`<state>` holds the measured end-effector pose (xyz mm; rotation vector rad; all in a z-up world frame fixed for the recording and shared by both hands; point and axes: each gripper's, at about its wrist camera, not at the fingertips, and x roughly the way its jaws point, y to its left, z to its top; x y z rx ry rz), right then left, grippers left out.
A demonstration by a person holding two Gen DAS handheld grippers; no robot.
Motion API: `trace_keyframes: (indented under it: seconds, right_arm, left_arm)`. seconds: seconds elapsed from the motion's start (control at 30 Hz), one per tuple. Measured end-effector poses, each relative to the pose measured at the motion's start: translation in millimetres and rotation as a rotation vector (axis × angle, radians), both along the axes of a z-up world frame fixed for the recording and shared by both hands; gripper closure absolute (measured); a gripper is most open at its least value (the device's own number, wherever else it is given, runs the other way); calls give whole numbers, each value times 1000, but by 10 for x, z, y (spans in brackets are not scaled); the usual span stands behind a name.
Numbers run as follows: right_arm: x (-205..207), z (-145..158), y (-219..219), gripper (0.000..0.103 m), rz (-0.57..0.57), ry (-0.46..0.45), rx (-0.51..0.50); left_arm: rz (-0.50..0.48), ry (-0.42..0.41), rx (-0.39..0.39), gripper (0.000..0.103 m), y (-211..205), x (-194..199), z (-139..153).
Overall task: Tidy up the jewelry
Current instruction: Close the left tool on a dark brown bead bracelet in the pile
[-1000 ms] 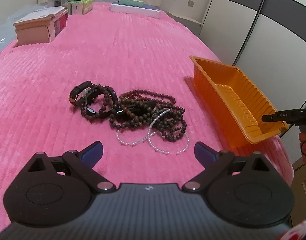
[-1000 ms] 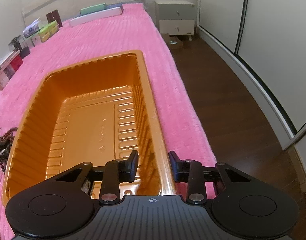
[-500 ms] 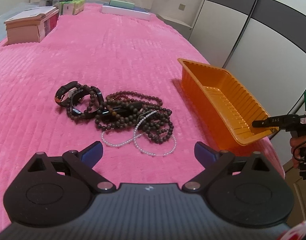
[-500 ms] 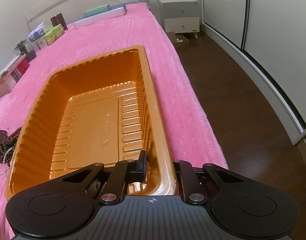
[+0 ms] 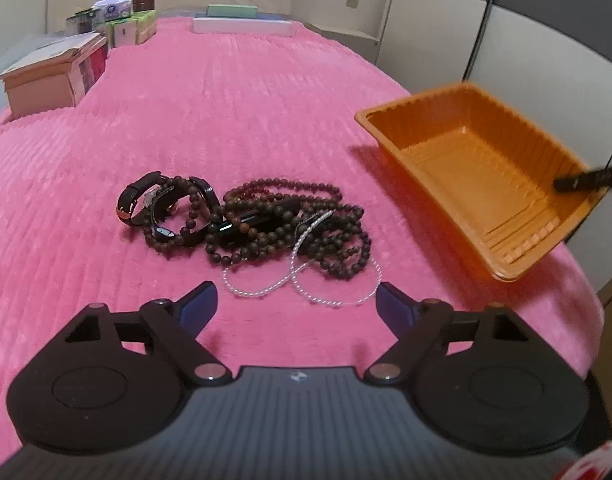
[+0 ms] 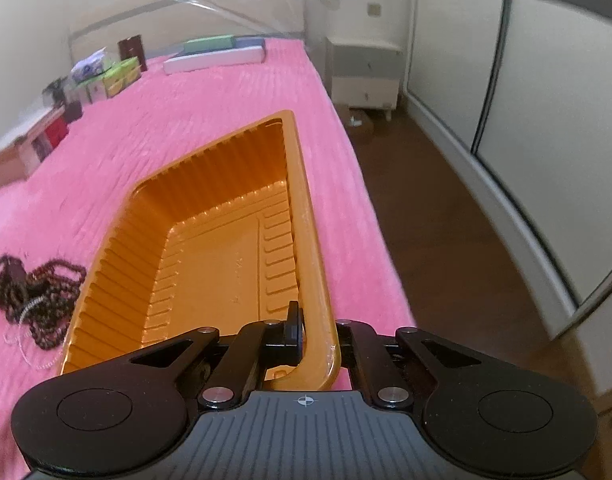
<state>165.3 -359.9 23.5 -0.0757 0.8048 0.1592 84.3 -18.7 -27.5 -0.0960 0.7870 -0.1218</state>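
Nearest, the left gripper (image 5: 296, 300) hangs spread before the limp, tangle-prone bead bracelets (image 5: 266, 228) on the pink blanket (image 5: 226, 100), best lifted by one strand, while the right gripper (image 6: 319, 330) pinches the light, flexible orange tray (image 6: 210, 248) at its near rim.

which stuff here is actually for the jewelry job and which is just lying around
For the job:
- orange tray, its rim pinched in the right tongs
- dark bead strands
- pearl strands
- watches
- left tongs, open, short of the pile

Just lying about:
- tan box
- green boxes
- white flat box
- nightstand
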Motion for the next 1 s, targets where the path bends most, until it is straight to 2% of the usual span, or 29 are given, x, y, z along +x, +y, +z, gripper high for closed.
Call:
trace_keyframes:
  seconds: [0.07,0.17,0.3,0.5,0.67,0.77,1.0]
  right_arm:
    - [-42,44,80,99,15,-14,-39]
    - [-92,53,166,99,35,-20,-69]
    - [-100,42,211,98,41,-19,-78]
    - [-88,48,239,99,42,-15,-90]
    - [-45,35,245,99,49,-12,-97]
    - [-59,15,243,99,46,-9,-100]
    - [-52,-6,236,99,42,-3,-102]
  left_arm:
    - [-24,4,21,33,-14,55,-40]
    - [-61,10,63,53,-61,183,-88]
    - [-110,-2,123,65,-115,338,-127]
    - [-65,-47,231,74,118,511,-61]
    - [-1,-51,279,83,420,626,-68]
    - [-16,-46,265,87,518,689,-88]
    - [-57,-19,245,87,494,799,-228]
